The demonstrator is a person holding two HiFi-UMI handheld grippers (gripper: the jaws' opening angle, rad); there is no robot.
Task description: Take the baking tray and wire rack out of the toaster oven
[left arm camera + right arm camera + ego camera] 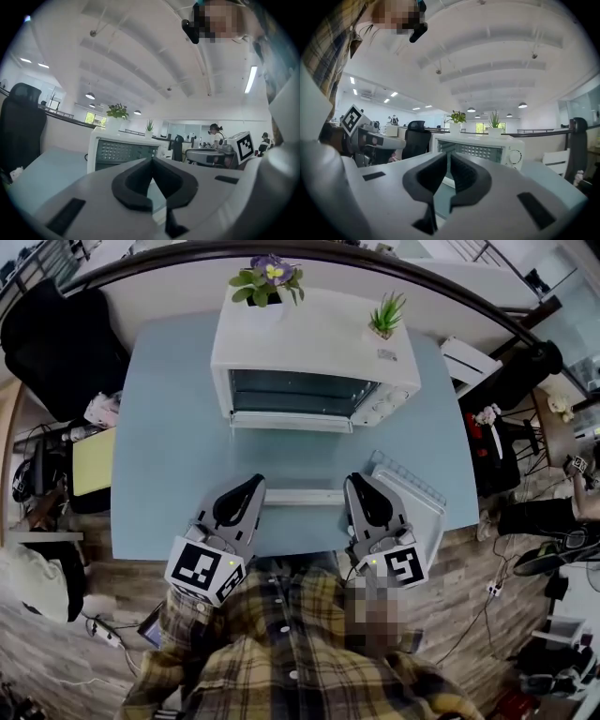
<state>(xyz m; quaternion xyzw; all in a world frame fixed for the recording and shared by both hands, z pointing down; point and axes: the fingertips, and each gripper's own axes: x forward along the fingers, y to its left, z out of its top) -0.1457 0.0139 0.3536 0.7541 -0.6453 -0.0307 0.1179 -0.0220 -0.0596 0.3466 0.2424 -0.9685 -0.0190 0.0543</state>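
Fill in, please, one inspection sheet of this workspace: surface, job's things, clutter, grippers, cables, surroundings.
Surface: light blue table, level.
Job's things: white toaster oven stands at the far edge; pale flat baking tray and wire rack lie at the near right corner, outside the oven.
Clutter: two small potted plants on the oven's top; white strip between the grippers, kind unclear.
Grippers: left gripper jaws together, empty; right gripper jaws a narrow slit apart, nothing between.
Cables: power strip with loose cables on the floor, left.
Surroundings: black office chair, wooden floor.
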